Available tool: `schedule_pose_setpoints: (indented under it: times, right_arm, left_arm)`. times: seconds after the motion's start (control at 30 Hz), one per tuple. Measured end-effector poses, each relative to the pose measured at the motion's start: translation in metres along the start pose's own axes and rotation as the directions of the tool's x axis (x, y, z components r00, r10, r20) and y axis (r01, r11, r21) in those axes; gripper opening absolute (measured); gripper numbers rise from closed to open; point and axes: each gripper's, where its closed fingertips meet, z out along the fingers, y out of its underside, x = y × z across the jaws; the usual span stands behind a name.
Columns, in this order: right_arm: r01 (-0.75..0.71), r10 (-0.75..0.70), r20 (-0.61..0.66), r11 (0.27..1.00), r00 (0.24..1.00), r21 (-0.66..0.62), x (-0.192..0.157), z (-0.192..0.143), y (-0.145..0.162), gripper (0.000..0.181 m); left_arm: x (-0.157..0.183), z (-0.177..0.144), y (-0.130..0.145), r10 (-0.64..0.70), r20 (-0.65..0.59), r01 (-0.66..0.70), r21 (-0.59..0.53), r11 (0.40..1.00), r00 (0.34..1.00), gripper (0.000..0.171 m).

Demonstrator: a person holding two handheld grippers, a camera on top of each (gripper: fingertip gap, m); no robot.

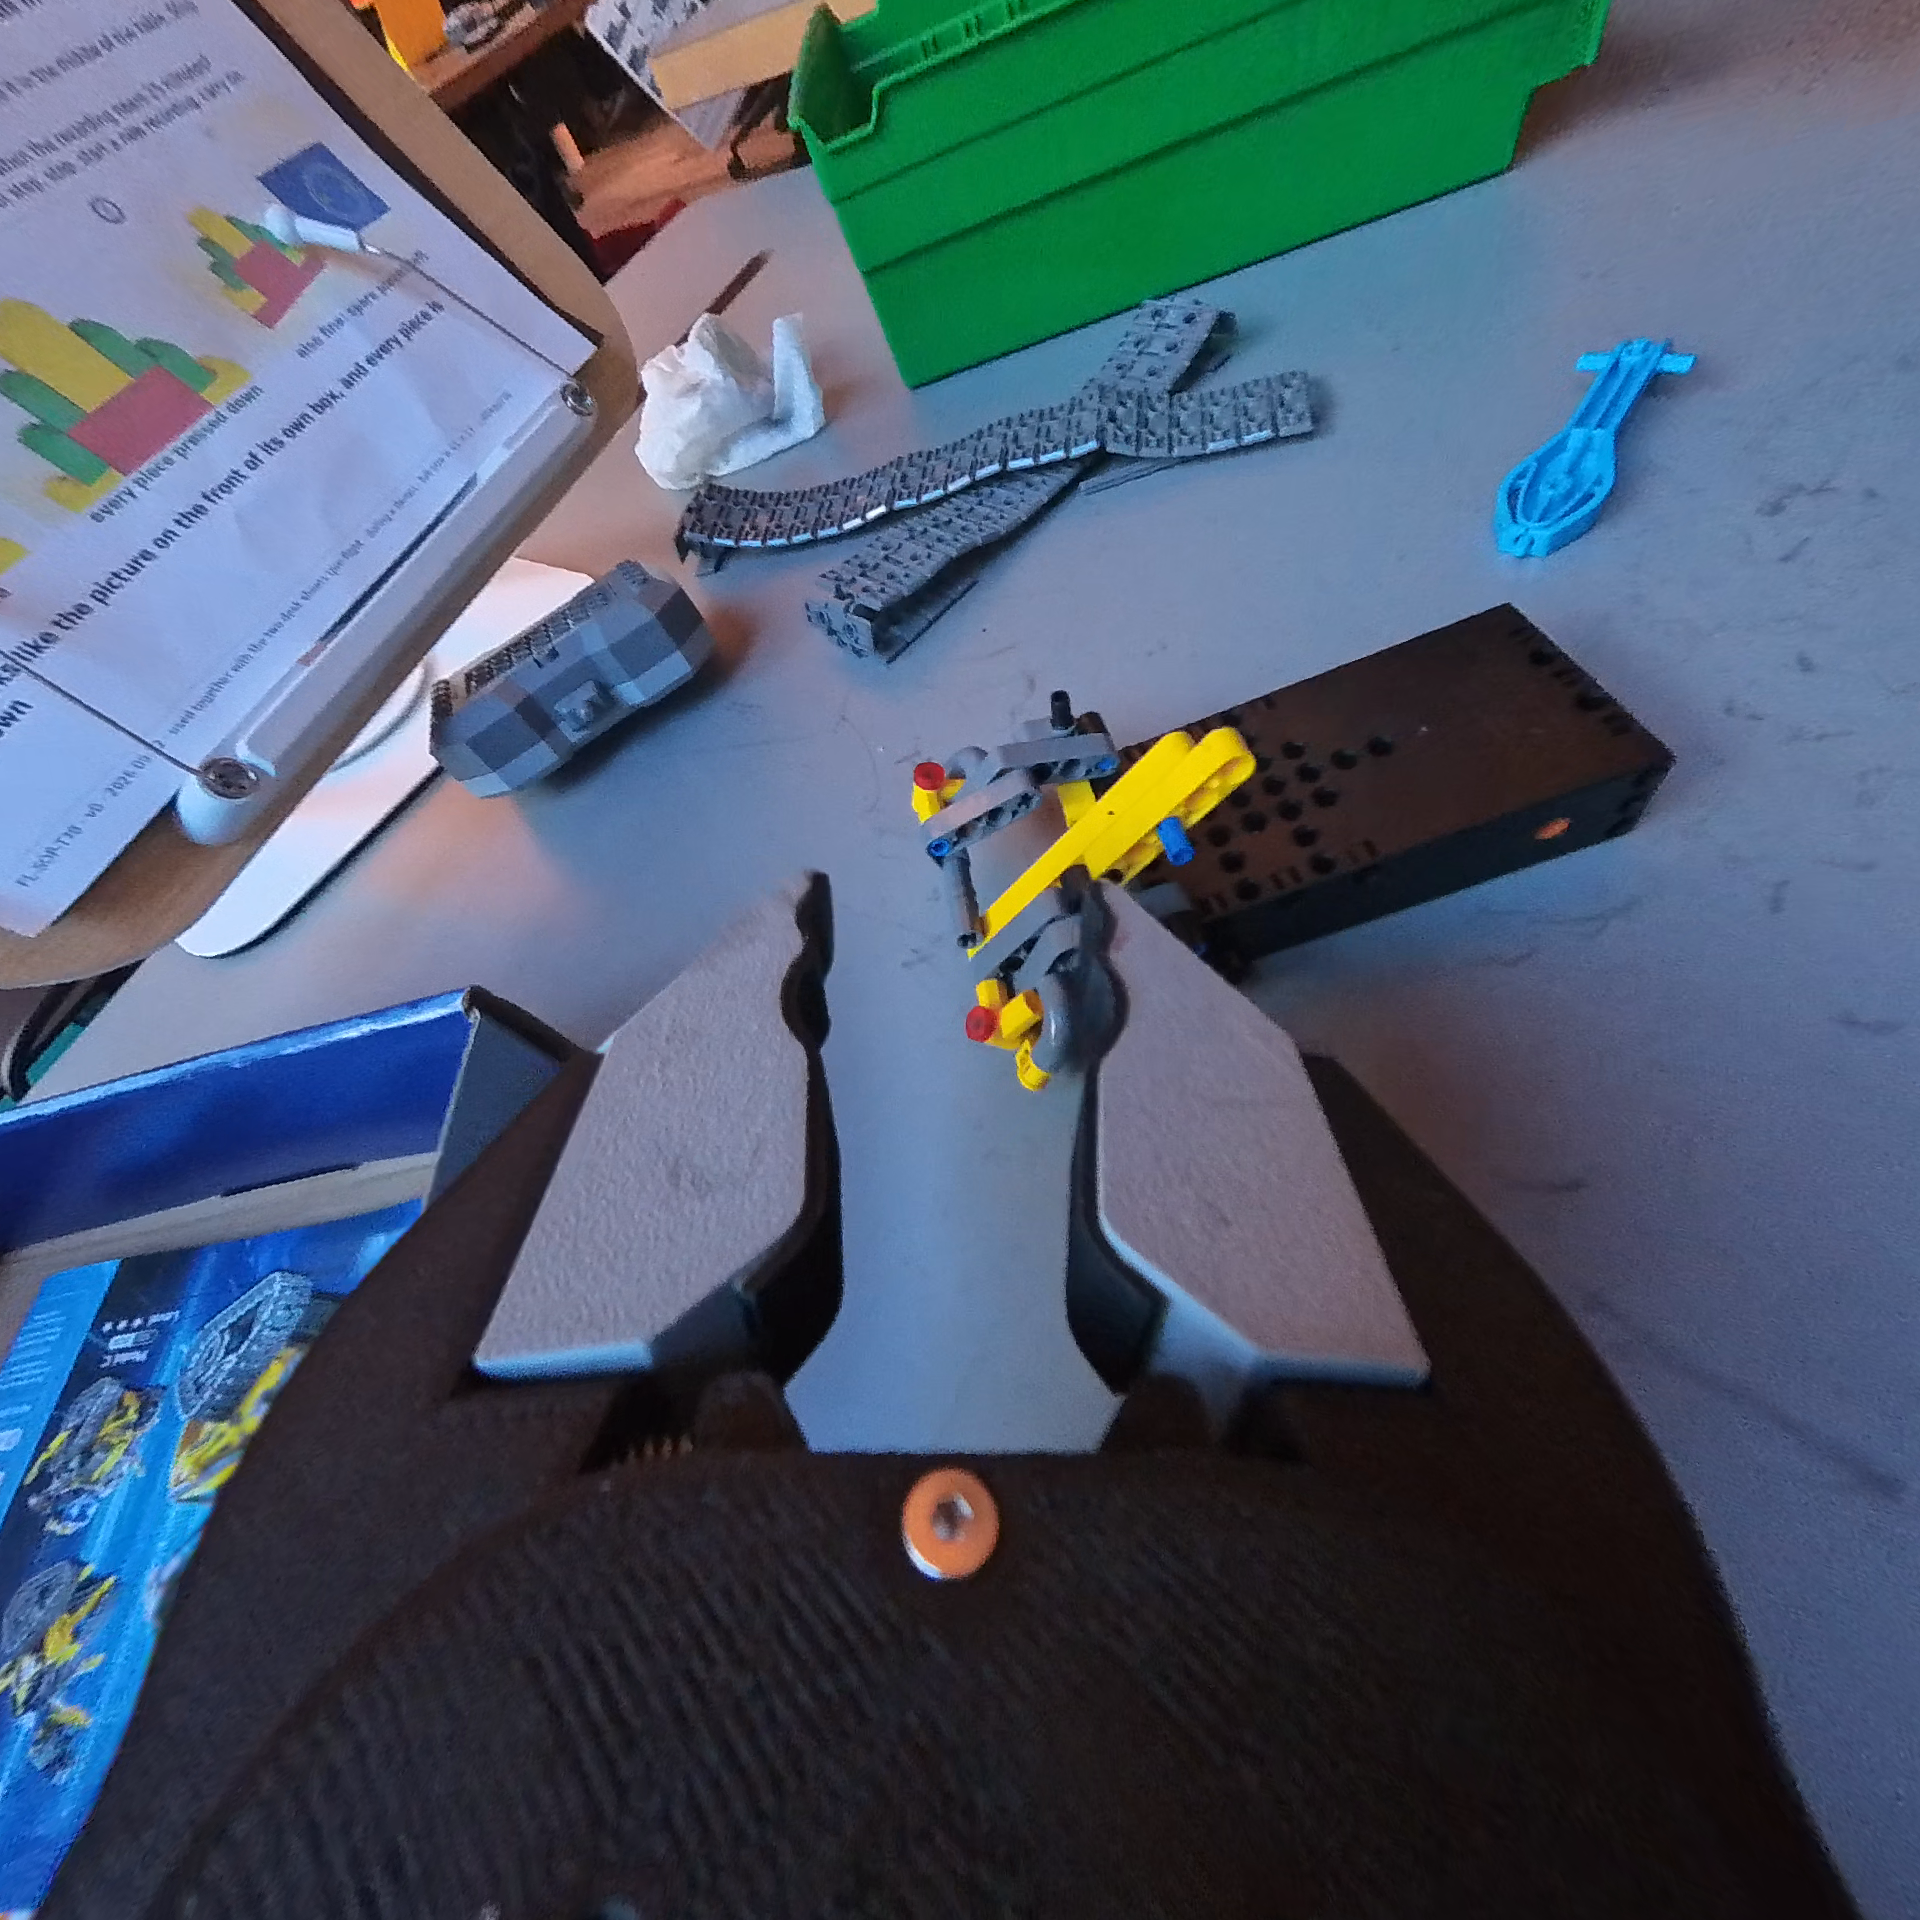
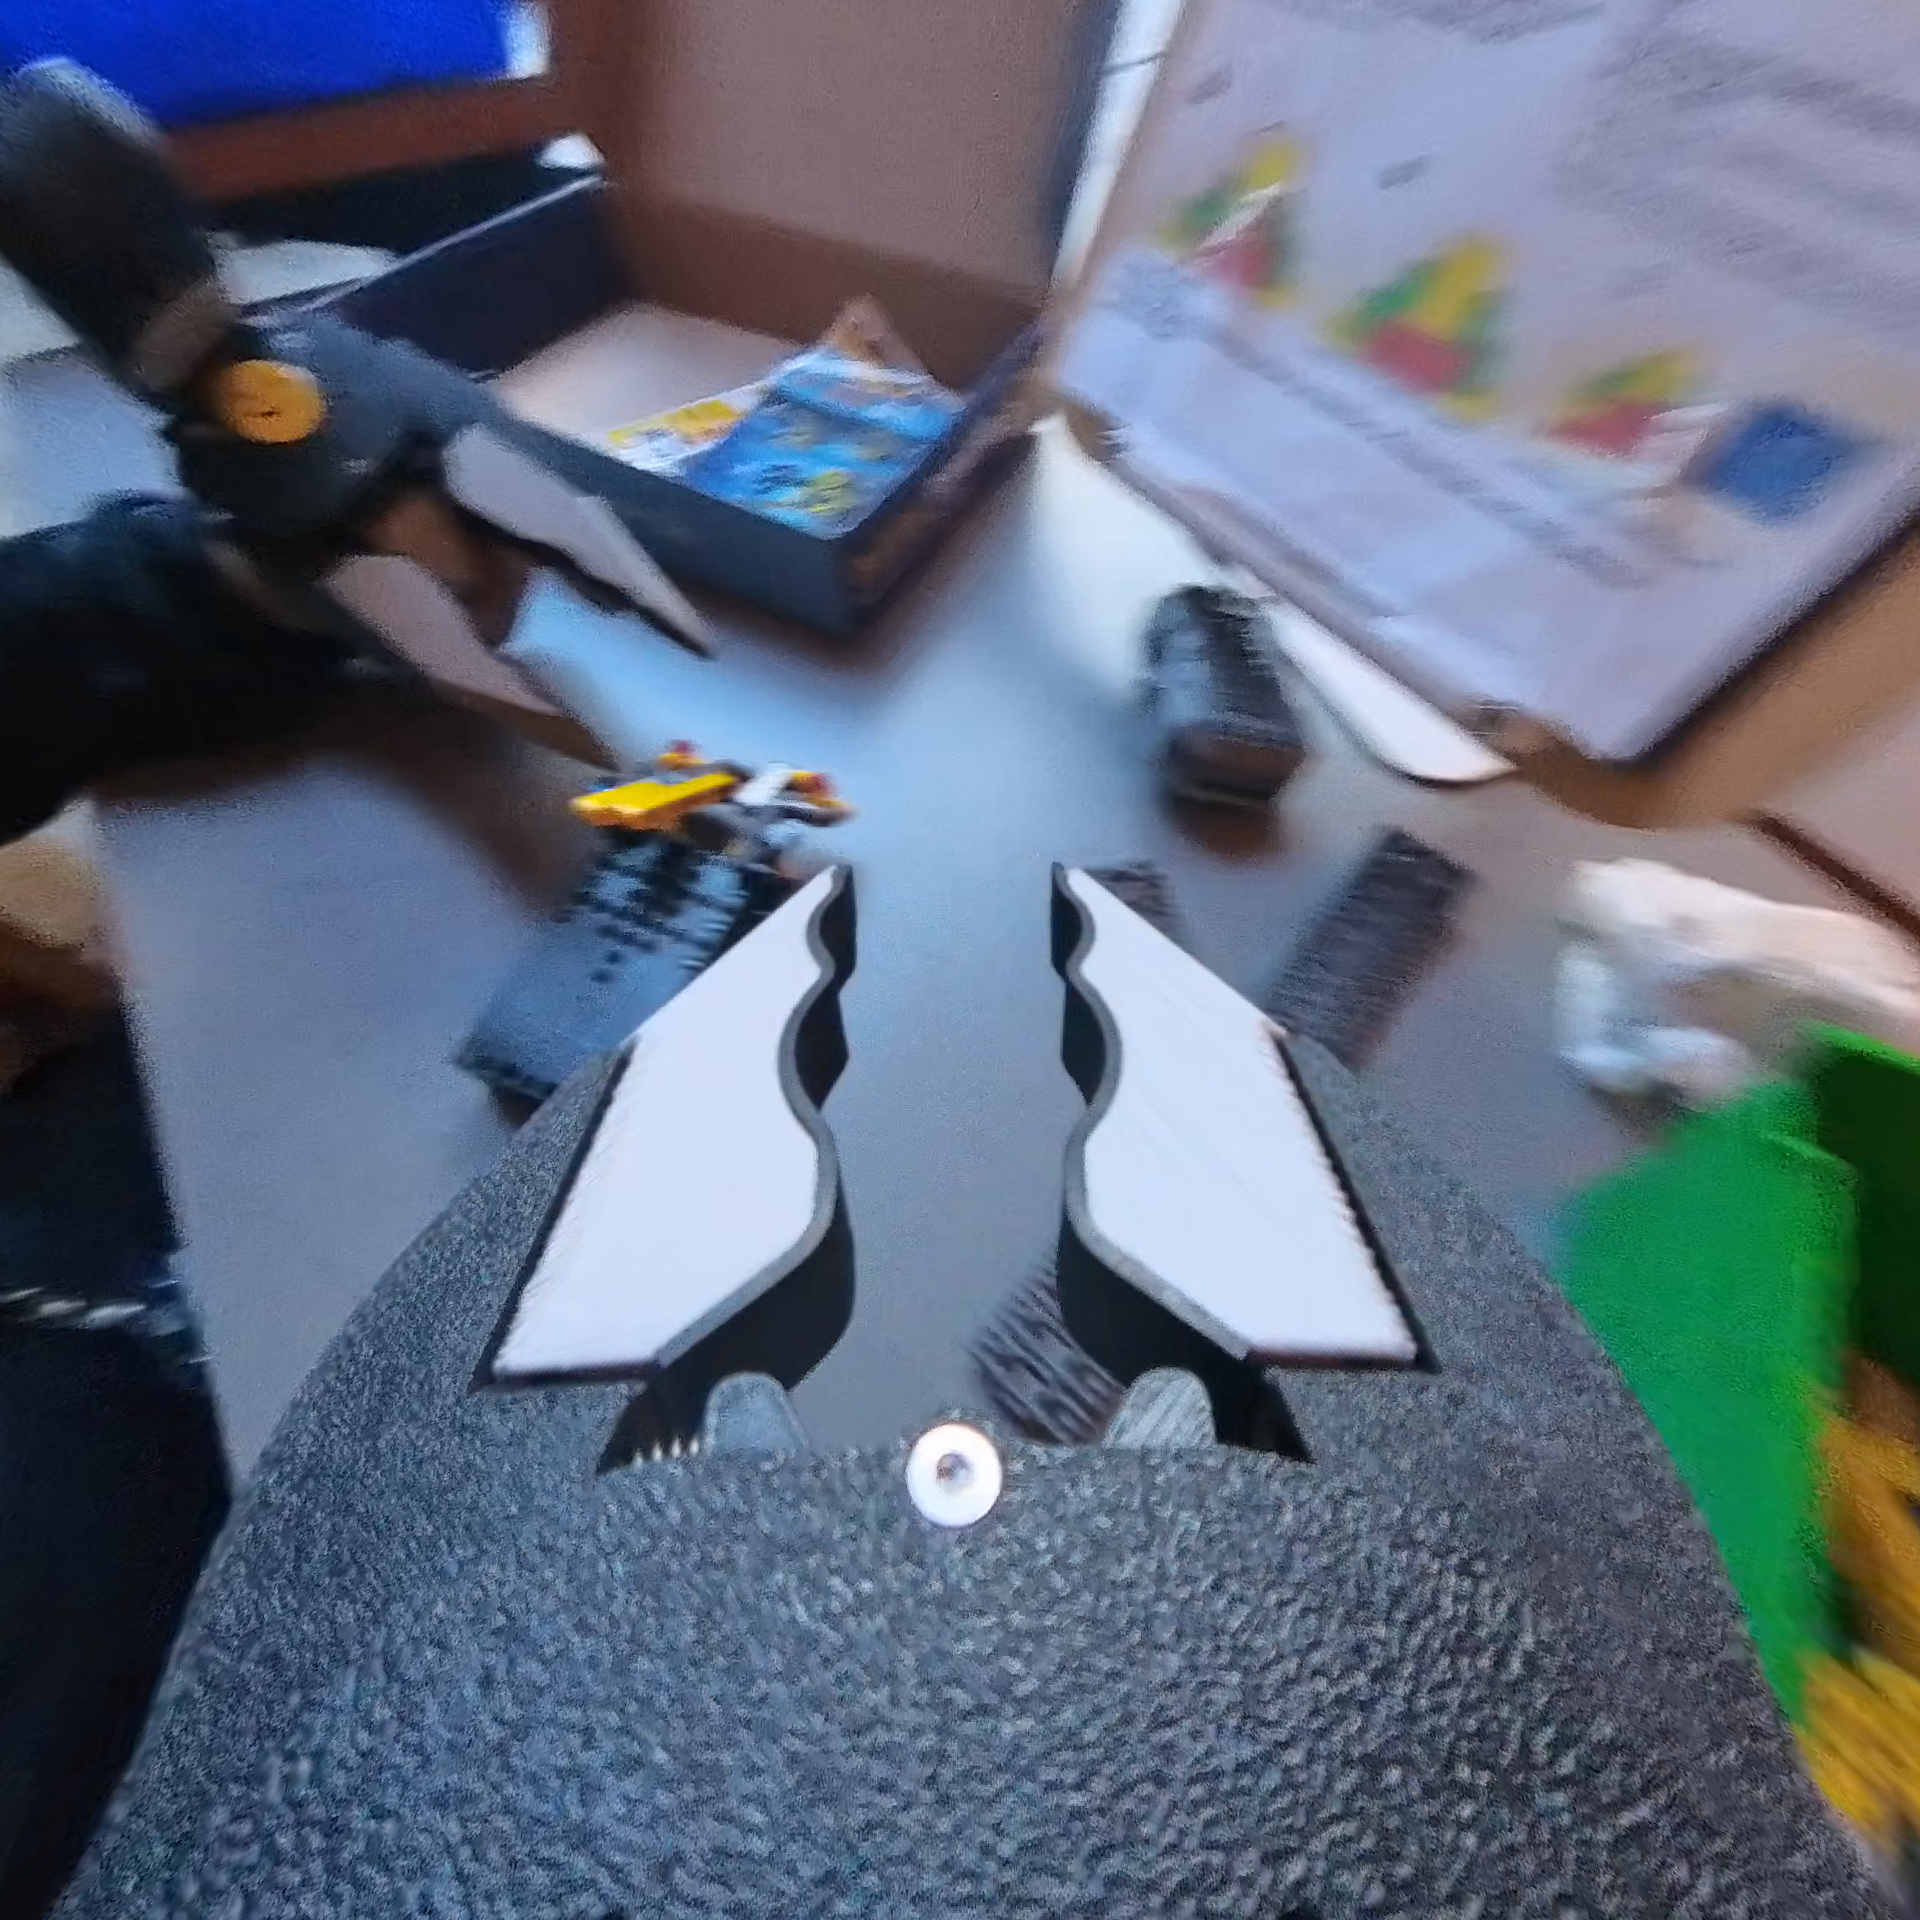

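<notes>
While the left gripper (image 1: 956, 971) is spread, one finger touching the yellow-and-grey brick assembly (image 1: 1049, 873) beside the black plate (image 1: 1455, 769), nothing is grasped; the right gripper (image 2: 951, 899), blurred, seems likewise unclenched.

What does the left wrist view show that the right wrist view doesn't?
Only the left wrist view shows the blue plastic tool and the left tongs from behind, open, one fingertip beside the yellow toy assembly. Only the right wrist view shows the open right tongs and the inside of the cardboard box with booklets. Both show the assembly, black perforated block, gray tracks, green bin, and instruction sheet.
</notes>
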Motion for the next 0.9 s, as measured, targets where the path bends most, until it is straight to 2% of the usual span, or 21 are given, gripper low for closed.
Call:
schedule_pose_setpoints:
  times: [0.1,0.23,0.3,0.37,0.5,0.57,0.63,0.67,0.73,0.77,0.83,0.9]
  right_arm:
    - [-0.015,0.021,0.164,0.999,0.986,-0.037,-0.046,0.046,0.01,0.039]
    - [0.011,0.028,0.27,0.99,0.962,-0.142,-0.087,0.081,0.036,0.053]
    - [0.037,0.024,0.283,0.977,0.959,-0.211,-0.098,0.088,0.053,0.058]
    - [0.048,0.038,0.299,0.96,0.954,-0.276,-0.108,0.09,0.068,0.071]
    - [0.029,0.098,0.334,0.934,0.938,-0.356,-0.133,0.084,0.081,0.093]
    - [0.068,0.066,0.326,0.921,0.943,-0.383,-0.141,0.084,0.09,0.094]
    - [0.139,-0.006,0.316,0.906,0.949,-0.399,-0.138,0.086,0.101,0.091]
    - [0.151,-0.02,0.304,0.898,0.952,-0.413,-0.132,0.086,0.105,0.098]
    - [0.143,-0.021,0.269,0.884,0.963,-0.446,-0.113,0.082,0.108,0.097]
    - [0.147,-0.046,0.226,0.877,0.973,-0.457,-0.097,0.079,0.108,0.094]
    - [0.144,-0.108,0.106,0.886,0.989,-0.441,-0.062,0.07,0.101,0.073]
    - [0.099,-0.067,0.095,0.916,0.993,-0.388,-0.051,0.064,0.089,0.062]
  left_arm:
    - [0.006,0.004,0.006,-0.007,-0.036,0.006,-0.03,1.0,0.999,0.046]
    - [0.009,0.004,0.012,0.0,-0.054,-0.003,-0.056,0.998,0.999,0.041]
    - [0.007,0.005,0.012,-0.007,-0.048,0.005,-0.055,0.999,0.999,0.044]
    - [0.007,0.005,0.013,-0.023,-0.059,0.02,-0.055,0.998,0.998,0.045]
    - [0.007,0.005,0.014,-0.032,-0.073,0.028,-0.053,0.998,0.997,0.045]
    - [0.007,0.005,0.014,-0.039,-0.078,0.035,-0.054,0.998,0.996,0.045]
    - [0.001,0.005,0.016,-0.024,-0.043,0.021,-0.071,0.997,0.999,0.043]
    - [-0.003,0.004,0.018,-0.007,-0.015,0.006,-0.079,0.997,1.0,0.043]
    - [-0.002,0.005,0.021,-0.001,-0.015,-0.001,-0.08,0.997,1.0,0.041]
    - [0.002,0.006,0.024,-0.005,-0.041,0.001,-0.101,0.995,0.999,0.042]
    - [0.012,0.007,0.024,0.0,-0.096,-0.011,-0.112,0.994,0.995,0.028]
    - [0.028,0.005,0.021,0.038,-0.163,-0.054,-0.096,0.994,0.986,0.018]
